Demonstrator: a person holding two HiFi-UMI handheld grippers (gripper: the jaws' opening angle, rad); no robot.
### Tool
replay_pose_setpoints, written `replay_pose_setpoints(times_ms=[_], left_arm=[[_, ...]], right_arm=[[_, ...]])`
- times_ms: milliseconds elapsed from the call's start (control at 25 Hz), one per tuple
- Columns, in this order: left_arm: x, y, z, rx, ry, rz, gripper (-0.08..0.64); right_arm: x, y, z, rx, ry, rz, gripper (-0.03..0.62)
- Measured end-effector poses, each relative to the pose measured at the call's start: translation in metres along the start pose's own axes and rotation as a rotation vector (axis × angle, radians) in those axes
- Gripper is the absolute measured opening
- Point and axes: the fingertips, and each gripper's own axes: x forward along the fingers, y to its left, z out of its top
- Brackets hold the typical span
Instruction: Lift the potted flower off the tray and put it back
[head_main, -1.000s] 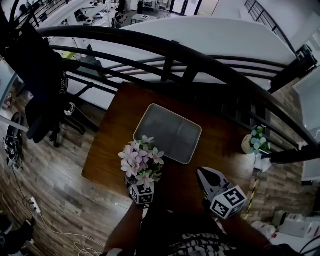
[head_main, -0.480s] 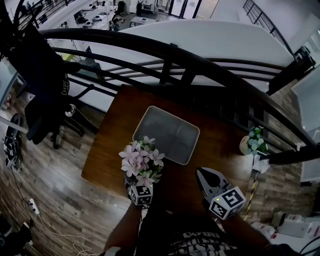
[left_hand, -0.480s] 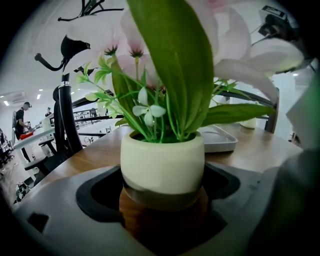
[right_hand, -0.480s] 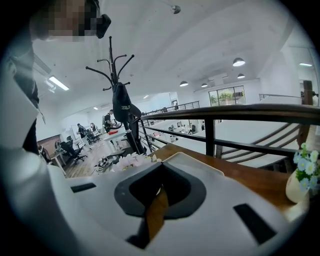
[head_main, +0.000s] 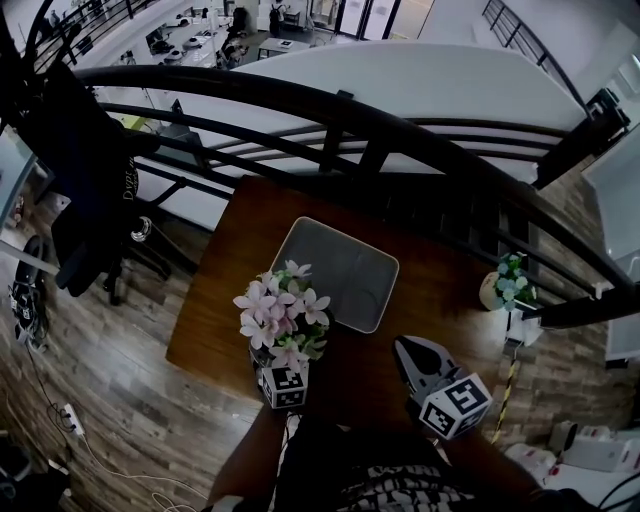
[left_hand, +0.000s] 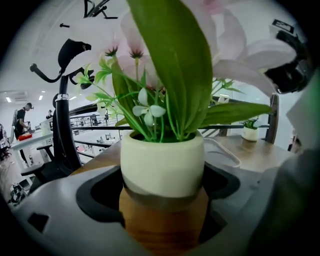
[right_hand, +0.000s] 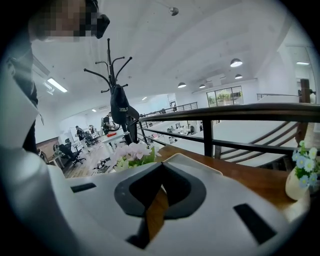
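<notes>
The potted flower (head_main: 280, 310) has pink blooms and a cream pot (left_hand: 162, 160). My left gripper (left_hand: 162, 182) is shut on that pot, one jaw on each side. It is held over the brown table (head_main: 232, 250), just left of the grey tray (head_main: 345, 262), whose inside is bare. In the head view the blooms hide the left gripper (head_main: 275, 355) jaws; only its marker cube shows. My right gripper (head_main: 410, 350) hovers near the table's front right with its jaws shut on nothing. From the right gripper (right_hand: 161, 167) view the flower (right_hand: 131, 154) lies left of the tray (right_hand: 200, 167).
A small pot of pale blue flowers (head_main: 510, 280) stands at the table's right end. A black curved railing (head_main: 350, 110) runs behind the table. A coat rack with a dark coat (head_main: 80, 170) stands to the left. Wooden floor lies left of the table.
The left gripper and the potted flower have shifted slightly up in the head view, nearer the tray's left edge. The right gripper has hardly moved.
</notes>
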Motion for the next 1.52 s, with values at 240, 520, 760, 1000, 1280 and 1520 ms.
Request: replay_pose_setpoints(times_ms=[240,520,760,1000,1280,1520], left_arm=[[0.037,-0.001,0.035,0.043,-0.037,-0.023,0.489],[0.083,-0.007,0.061,0.06,-0.059,-0.067,0.489],[0.108,-0.004,0.062,0.077,-0.041,-0.088,0.491],[0.125,-0.02,0.051,0.111,-0.005,-0.095,0.489],[0.139,-0.013,0.042,0.238,0.059,-0.078,0.491],[0.145,-0.032,0.034,0.223,0.124,-0.09,0.491]], right_arm=[[-0.004,-0.01,0.001,0.018,-0.012,-0.033,-0.002],[-0.016,-0.026,0.006,0.041,-0.029,-0.111,-0.002],[-0.024,-0.027,0.01,0.067,-0.045,-0.174,-0.002],[-0.018,-0.034,0.026,0.062,-0.096,-0.161,-0.002],[0.007,-0.025,0.052,0.05,-0.127,-0.14,-0.002],[-0.01,-0.034,0.041,0.075,-0.108,-0.125,-0.002]])
